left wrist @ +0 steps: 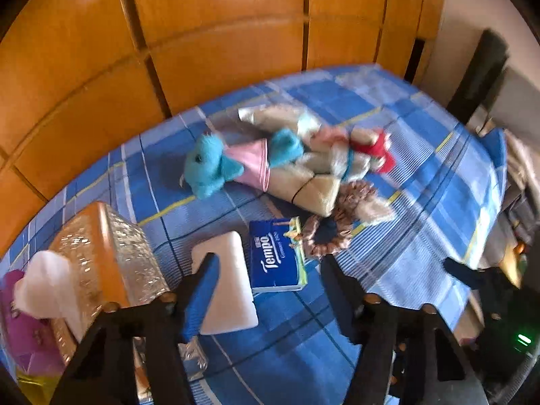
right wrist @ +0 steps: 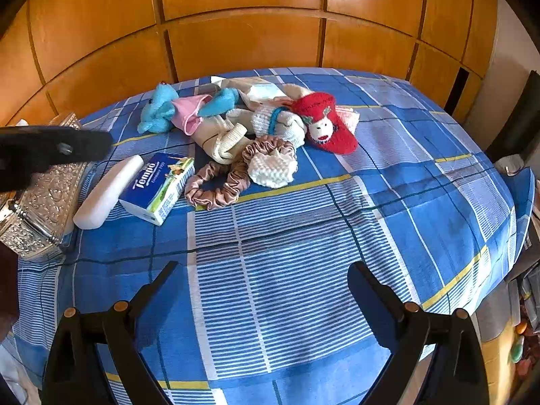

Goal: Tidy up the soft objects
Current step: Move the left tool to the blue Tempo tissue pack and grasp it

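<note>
A pile of soft things lies at the far side of the blue checked cloth (right wrist: 303, 222): a blue plush elephant (right wrist: 158, 109) in a pink garment, a knitted doll with a red hat (right wrist: 324, 125), beige cloth (right wrist: 219, 138), a pink satin scrunchie (right wrist: 222, 179) and a white knitted pad (right wrist: 273, 165). A white sponge block (left wrist: 224, 283) and a blue Tempo tissue pack (left wrist: 275, 256) lie side by side. My left gripper (left wrist: 266, 266) is open above the sponge block and tissue pack. My right gripper (right wrist: 263, 273) is open and empty over bare cloth near the front.
A silver and orange tissue box (left wrist: 101, 253) with a tissue sticking out stands at the left, a purple thing (left wrist: 23, 330) beside it. Wooden wardrobe doors (right wrist: 236, 33) stand behind the table. Clutter lies past the right edge (right wrist: 519, 344).
</note>
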Demonstrator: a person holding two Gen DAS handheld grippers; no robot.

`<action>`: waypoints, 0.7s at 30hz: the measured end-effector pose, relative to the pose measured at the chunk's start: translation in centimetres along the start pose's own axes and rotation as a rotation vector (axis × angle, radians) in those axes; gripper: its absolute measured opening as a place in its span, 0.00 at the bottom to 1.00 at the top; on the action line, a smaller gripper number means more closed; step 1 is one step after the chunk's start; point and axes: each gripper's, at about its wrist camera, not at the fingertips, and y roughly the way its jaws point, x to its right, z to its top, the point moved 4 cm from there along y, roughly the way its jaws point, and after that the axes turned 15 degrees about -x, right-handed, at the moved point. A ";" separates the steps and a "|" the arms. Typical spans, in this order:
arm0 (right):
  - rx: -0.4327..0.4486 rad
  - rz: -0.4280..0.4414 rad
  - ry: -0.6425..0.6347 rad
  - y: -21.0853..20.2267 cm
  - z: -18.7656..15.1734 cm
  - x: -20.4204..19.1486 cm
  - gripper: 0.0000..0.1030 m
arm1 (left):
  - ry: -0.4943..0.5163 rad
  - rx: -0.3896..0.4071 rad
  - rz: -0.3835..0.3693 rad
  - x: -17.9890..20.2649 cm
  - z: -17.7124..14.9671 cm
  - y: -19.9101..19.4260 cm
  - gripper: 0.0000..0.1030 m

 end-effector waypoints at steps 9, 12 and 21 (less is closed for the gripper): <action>-0.033 0.012 0.029 1.1 0.1 1.0 0.96 | 0.047 -0.080 0.010 1.4 3.1 3.8 0.58; -0.029 0.009 0.039 1.1 0.2 1.4 0.96 | 0.078 -0.119 0.008 2.5 3.0 5.6 0.59; -0.037 0.013 0.053 1.4 0.3 1.9 0.96 | 0.133 -0.071 0.040 2.6 2.5 7.4 0.36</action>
